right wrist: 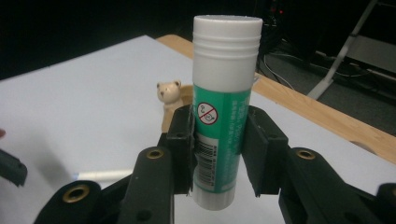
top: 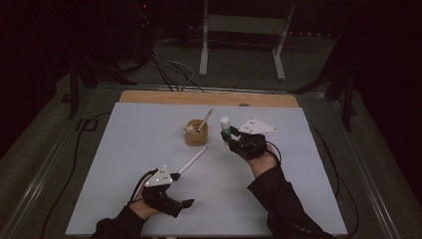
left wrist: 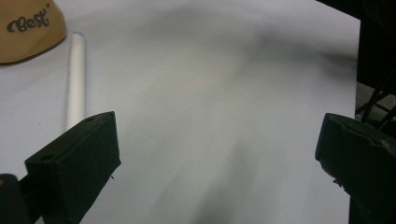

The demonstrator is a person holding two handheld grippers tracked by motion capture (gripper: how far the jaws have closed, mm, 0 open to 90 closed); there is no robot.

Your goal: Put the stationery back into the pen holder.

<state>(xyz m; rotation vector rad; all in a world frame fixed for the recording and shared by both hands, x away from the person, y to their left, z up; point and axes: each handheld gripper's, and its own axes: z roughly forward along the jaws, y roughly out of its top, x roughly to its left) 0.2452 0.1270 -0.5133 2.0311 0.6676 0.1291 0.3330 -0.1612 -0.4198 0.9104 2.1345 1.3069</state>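
My right gripper (right wrist: 219, 154) is shut on a green glue stick (right wrist: 223, 112) with a white cap, held upright above the table; in the high view the glue stick (top: 226, 124) stands just right of a tan cup (top: 196, 133). The cup has a small bear figure (right wrist: 169, 92) on its rim and a pen (top: 204, 120) leaning in it. My left gripper (top: 180, 205) rests low near the front left, open, with nothing between its jaws. A white pen (top: 192, 160) lies on the sheet between the cup and that gripper, beside its left jaw (left wrist: 75, 79).
A pale grey sheet (top: 129, 149) covers the table; a wooden strip (top: 209, 97) shows along its far edge. Cables and a white frame stand (top: 242, 30) lie on the dark floor beyond. The cup (left wrist: 28, 28) bears the word "Best".
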